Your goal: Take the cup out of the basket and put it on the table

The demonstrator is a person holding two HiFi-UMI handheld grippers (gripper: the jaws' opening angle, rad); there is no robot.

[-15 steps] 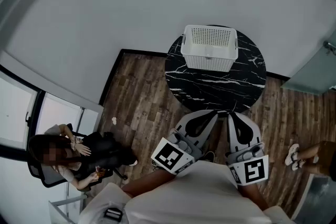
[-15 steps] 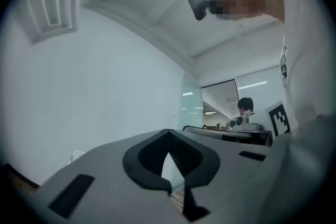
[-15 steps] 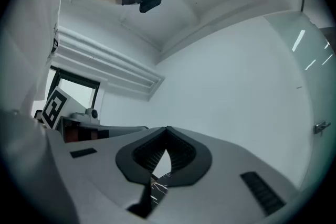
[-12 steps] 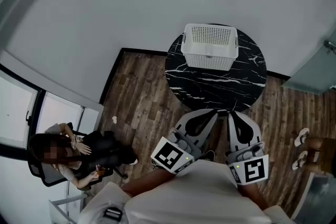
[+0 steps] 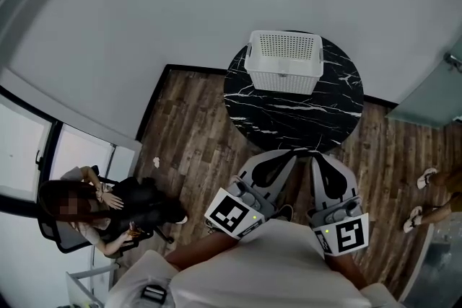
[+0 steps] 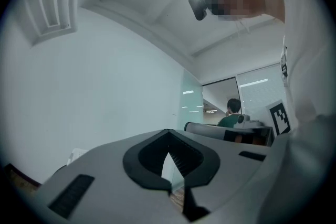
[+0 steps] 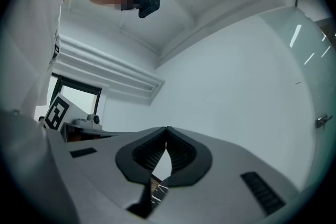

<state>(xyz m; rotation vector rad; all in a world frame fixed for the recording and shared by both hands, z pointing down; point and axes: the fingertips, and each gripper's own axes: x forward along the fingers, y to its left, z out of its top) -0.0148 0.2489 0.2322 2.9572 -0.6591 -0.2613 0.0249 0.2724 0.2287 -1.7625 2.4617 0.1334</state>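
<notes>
The left gripper (image 5: 291,154) is held low, close to the person's body. Its jaws are together at the tips, and there is nothing between them (image 6: 167,135). Far off to its left, a person (image 5: 90,207) sits in a dark chair on the wooden floor (image 5: 191,137).

In front of both grippers is a round black table (image 5: 289,119) with thin white lines on it. The tips of the grippers are just by its near edge. A white basket (image 5: 281,84) with lots of little holes stands on the far side of the table, well away from both grippers. The cup cannot be seen from here.

The right gripper (image 5: 316,156) is just beside the left one, and the two point the same way, at the table. Its jaws are together at the tips too, with nothing in them (image 7: 166,130). Off to its right, someone's feet in sandals (image 5: 421,197) are on the floor.
</notes>
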